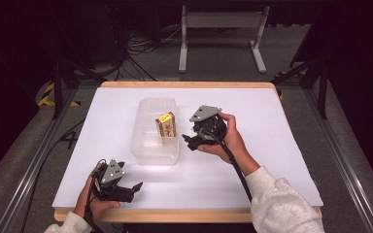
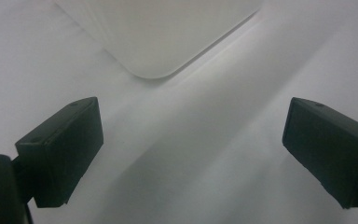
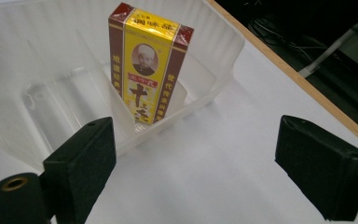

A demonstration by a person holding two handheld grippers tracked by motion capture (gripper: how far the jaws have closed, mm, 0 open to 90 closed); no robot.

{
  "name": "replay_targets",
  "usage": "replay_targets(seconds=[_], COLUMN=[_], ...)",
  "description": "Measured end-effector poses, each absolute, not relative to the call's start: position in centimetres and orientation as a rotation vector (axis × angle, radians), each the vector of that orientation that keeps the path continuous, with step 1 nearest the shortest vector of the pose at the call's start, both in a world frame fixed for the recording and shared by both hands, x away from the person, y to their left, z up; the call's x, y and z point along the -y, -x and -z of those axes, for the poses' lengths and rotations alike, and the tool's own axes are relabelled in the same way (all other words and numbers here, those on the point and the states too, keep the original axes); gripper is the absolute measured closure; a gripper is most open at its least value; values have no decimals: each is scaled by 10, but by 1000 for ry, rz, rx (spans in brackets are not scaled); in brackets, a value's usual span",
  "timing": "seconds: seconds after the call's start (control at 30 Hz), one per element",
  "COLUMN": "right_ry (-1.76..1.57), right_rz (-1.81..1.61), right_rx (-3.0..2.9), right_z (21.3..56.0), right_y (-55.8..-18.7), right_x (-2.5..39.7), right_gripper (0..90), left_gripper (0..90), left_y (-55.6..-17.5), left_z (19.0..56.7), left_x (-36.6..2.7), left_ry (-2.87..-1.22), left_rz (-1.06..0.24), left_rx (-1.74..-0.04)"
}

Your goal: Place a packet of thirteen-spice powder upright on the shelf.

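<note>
A yellow and brown box (image 1: 166, 124) (image 3: 145, 63) stands upright inside a clear plastic tray (image 1: 148, 145) (image 3: 37, 93), leaning at the tray's right wall. My right gripper (image 1: 190, 141) (image 3: 214, 168) hovers just right of the tray, open, jaws wide apart with nothing between them, pointing toward the box. My left gripper (image 1: 132, 189) (image 2: 193, 154) rests near the table's front left edge, open and empty, aimed at the tray's rounded near corner (image 2: 151, 70).
The white table top (image 1: 252, 160) has a wooden rim (image 1: 184, 216), and its far edge (image 3: 298, 74) runs close behind the tray. A white metal stand (image 1: 221, 29) and cables lie on the floor beyond.
</note>
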State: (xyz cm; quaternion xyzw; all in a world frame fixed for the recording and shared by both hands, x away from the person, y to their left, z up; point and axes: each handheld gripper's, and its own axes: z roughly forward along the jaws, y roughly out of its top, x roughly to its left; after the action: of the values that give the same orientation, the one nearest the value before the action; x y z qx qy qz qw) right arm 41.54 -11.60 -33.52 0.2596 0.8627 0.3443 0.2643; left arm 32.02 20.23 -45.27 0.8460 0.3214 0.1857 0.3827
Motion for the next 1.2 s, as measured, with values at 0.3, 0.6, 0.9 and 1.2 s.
replay_targets(seconds=[0.3, 0.6, 0.9, 1.2], right_ry=[-707, -699, -702, -703], right_rz=[-889, -843, -801, -779], right_rx=[-2319, -2287, -2264, -2248], right_z=[337, 337, 339, 345], right_y=[-410, -403, -399, -391], right_x=[136, 160, 180, 198], right_gripper=[124, 122, 121, 121], left_gripper=[58, 58, 58, 57], left_y=[-320, -320, -320, -320], left_z=[453, 453, 453, 453], left_x=[-201, -201, -200, -200], left_ry=[-2163, -2163, -2169, -2168], left_rz=[-478, -479, -480, -478], left_rx=[-819, -821, -822, -822])
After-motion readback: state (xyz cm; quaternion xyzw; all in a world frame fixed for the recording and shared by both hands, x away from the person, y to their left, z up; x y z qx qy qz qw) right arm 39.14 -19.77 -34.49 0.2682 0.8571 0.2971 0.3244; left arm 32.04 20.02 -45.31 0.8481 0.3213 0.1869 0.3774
